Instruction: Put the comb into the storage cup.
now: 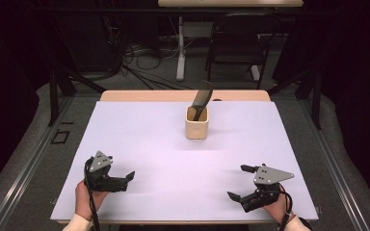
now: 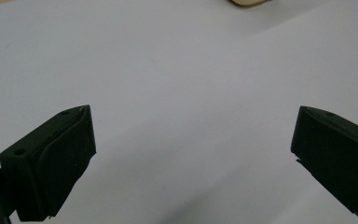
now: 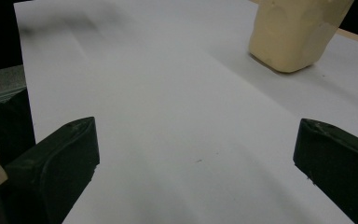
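Note:
A cream cup stands upright on the white sheet, right of its middle and toward the back. A dark flat tool leans out of the cup's top. My left gripper rests near the front left of the sheet, jaws wide open with nothing between them. Its own view shows bare sheet between the jaws and the cup's base at the top edge. At the front right, my right gripper is also open and empty; in its view the cup stands far ahead to the right.
The wooden table edge shows behind the sheet. Beyond it are a chair, a table leg and floor cables. Metal rails run along both sides of the table.

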The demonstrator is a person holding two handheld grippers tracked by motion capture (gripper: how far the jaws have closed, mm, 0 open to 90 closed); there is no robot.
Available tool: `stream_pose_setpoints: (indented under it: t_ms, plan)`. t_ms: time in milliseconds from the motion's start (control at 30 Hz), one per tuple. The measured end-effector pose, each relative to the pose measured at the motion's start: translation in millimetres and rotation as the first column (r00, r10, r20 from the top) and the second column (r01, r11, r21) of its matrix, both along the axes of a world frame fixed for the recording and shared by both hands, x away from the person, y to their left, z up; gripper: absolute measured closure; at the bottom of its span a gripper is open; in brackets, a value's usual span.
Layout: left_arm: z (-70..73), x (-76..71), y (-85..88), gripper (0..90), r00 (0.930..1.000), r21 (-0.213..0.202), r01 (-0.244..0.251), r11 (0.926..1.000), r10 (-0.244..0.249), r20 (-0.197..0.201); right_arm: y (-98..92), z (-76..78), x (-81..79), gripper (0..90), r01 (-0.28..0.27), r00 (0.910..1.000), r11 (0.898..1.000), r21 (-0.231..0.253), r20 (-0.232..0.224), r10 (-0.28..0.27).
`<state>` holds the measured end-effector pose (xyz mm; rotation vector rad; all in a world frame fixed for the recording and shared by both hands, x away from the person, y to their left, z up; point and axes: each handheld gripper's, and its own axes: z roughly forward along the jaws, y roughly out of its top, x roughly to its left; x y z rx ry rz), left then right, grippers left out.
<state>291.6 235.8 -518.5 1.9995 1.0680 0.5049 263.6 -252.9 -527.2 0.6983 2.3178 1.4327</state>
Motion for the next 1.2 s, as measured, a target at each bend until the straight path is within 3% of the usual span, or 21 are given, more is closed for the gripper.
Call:
stream_pose_setpoints:
  t_ms: [267,500,933,1200]
  plan:
    - [-2.4,-9.5,4.0,0.0,0.9996,0.001,-0.02,0.9998,0.02,0.02,0.4,-0.3,-0.1,0.0,-0.002,1.0,1.0,-0.003,-0.004,0.002]
    - [-3.1,-24.2,6.5,0.0,0.9984,-0.025,-0.03,0.9993,0.031,0.047,0.3,-0.1,-0.3,0.0,-0.004,1.0,1.0,-0.002,-0.003,0.004]
    - [-7.8,-39.3,7.3,0.0,0.9955,0.023,-0.019,0.9995,0.017,0.093,0.5,-0.6,0.4,0.0,-0.009,0.9999,1.0,0.001,-0.012,0.009]
    - [-9.1,-38.4,4.2,0.0,0.9959,0.023,0.01,0.9997,-0.012,0.09,-0.3,-0.3,0.6,0.0,-0.016,0.9998,1.0,0.009,-0.012,0.016]
